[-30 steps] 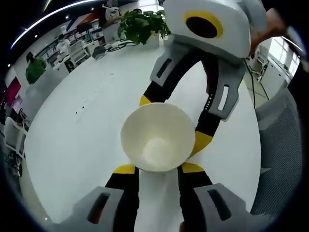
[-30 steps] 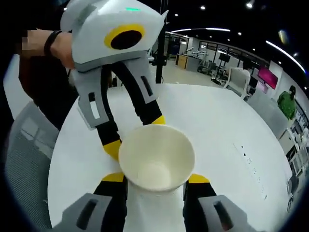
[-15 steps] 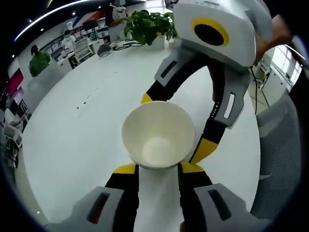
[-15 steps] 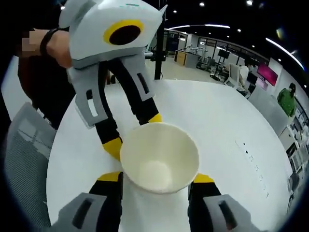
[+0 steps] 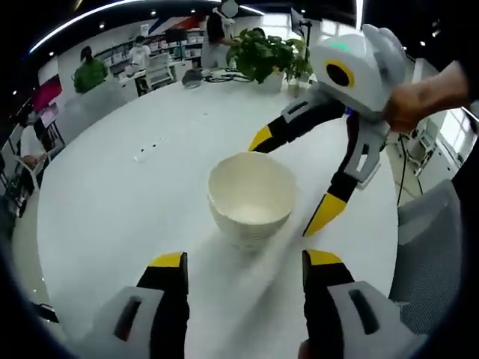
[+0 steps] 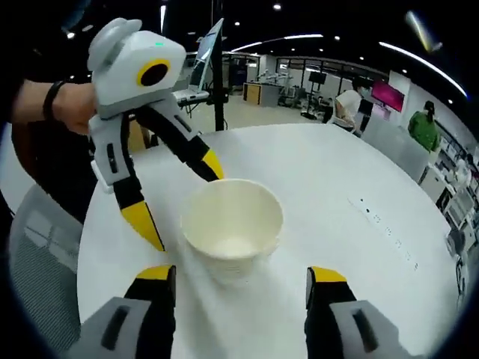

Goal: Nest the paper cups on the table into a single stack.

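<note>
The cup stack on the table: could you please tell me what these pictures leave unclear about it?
- How many cups are nested: in both views the stack shows one rim and wall, with faint ridges blurred.
- The stack's base, in the left gripper view: motion blur smears it into the table.
- Its far outer wall: hidden by the cup itself.

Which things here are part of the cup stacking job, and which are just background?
Job:
- paper cup stack, standing on the white table
- left gripper, jaws open, clear of the stack
- right gripper, jaws open, clear of the stack

Background:
- potted plant at the table's far edge
- grey chair beside the table
- people and desks in the office behind
</note>
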